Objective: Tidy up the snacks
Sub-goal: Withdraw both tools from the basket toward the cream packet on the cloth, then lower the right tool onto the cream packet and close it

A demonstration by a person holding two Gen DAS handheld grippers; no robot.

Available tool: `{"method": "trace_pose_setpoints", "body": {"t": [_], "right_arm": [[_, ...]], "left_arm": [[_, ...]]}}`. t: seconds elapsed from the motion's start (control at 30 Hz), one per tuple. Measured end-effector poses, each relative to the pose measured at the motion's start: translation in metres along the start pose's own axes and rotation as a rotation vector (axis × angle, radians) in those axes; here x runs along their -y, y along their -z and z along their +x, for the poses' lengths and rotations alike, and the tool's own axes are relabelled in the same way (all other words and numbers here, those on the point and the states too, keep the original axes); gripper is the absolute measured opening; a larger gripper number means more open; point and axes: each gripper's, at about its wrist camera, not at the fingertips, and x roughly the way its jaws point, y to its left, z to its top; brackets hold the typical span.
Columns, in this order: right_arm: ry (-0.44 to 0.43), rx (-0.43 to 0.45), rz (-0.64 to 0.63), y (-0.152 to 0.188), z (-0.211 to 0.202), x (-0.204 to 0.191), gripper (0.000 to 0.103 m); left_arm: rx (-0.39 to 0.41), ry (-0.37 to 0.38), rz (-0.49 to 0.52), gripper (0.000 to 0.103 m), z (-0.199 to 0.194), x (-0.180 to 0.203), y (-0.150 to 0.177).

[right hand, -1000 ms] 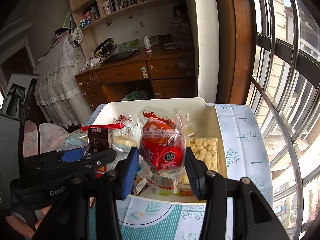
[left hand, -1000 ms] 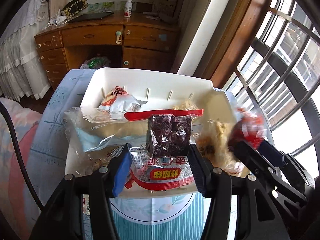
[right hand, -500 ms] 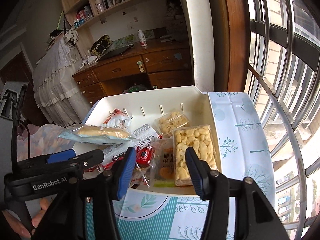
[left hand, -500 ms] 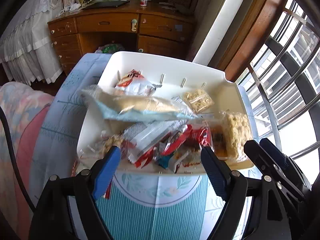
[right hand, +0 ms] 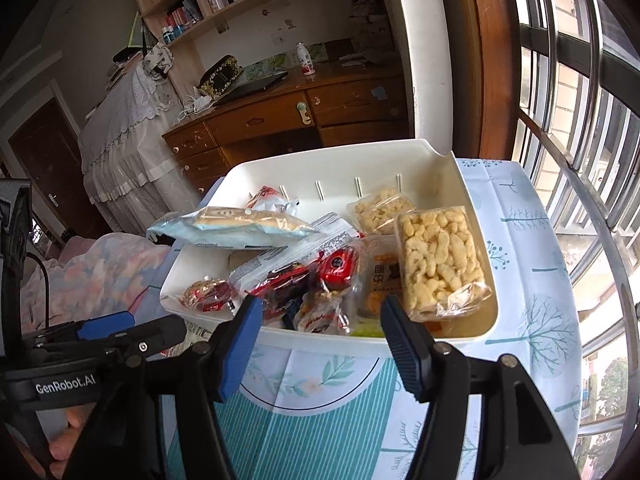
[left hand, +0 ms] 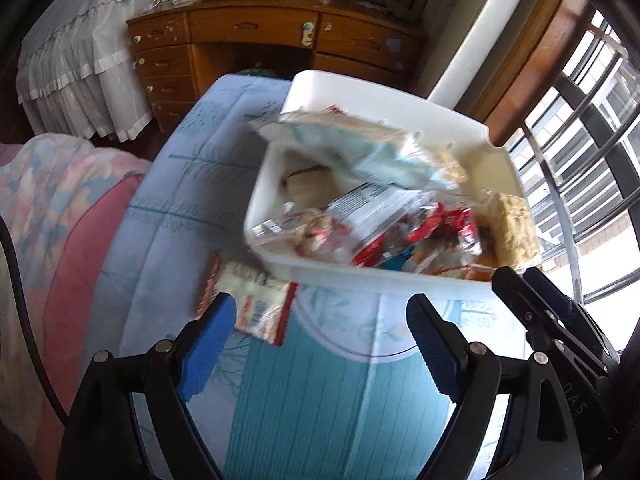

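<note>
Left wrist view is motion-blurred. Left gripper (left hand: 320,322), lower centre: jaws wide, just been opening, nothing between them. One snack packet (left hand: 256,307) lies on the tablecloth (left hand: 304,400) outside the white bin (left hand: 360,276), partly hidden behind the left blue finger; its print is unreadable.

Right gripper (right hand: 320,320), lower centre: jaws moderately apart, just been opening, empty. Bin (right hand: 472,184) at mid-frame holds heaped snacks: puffed-snack pack (right hand: 440,260) on the right, long bread packet (right hand: 236,226) overhanging the left rim, red-wrapped packets (right hand: 312,276) at the front, lower layers covered.
</note>
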Motion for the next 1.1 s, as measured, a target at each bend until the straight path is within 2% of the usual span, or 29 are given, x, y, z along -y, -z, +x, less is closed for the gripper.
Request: {"method": "trace_pose_setpoints", "body": {"t": [0.27, 0.43, 0.6, 0.77, 1.1], "right_arm": [[0.007, -0.058, 0.006, 0.020, 0.019, -0.032, 0.062], [0.013, -0.097, 0.001, 0.031, 0.034, -0.062, 0.063], [0.010, -0.123, 0.011, 0.035, 0.050, -0.096, 0.063], [0.006, -0.159, 0.045, 0.040, 0.069, -0.127, 0.081], [0.038, -0.304, 0.182, 0.052, 0.121, -0.157, 0.081]], "left_arm": [[-0.080, -0.051, -0.044, 0.086, 0.010, -0.060, 0.015], [-0.124, -0.081, -0.033, 0.086, 0.020, -0.093, 0.018], [-0.156, -0.118, 0.013, 0.086, 0.029, -0.117, 0.017], [-0.181, -0.147, 0.078, 0.086, 0.038, -0.137, 0.014], [-0.243, -0.196, 0.175, 0.086, 0.054, -0.163, 0.013]]}}
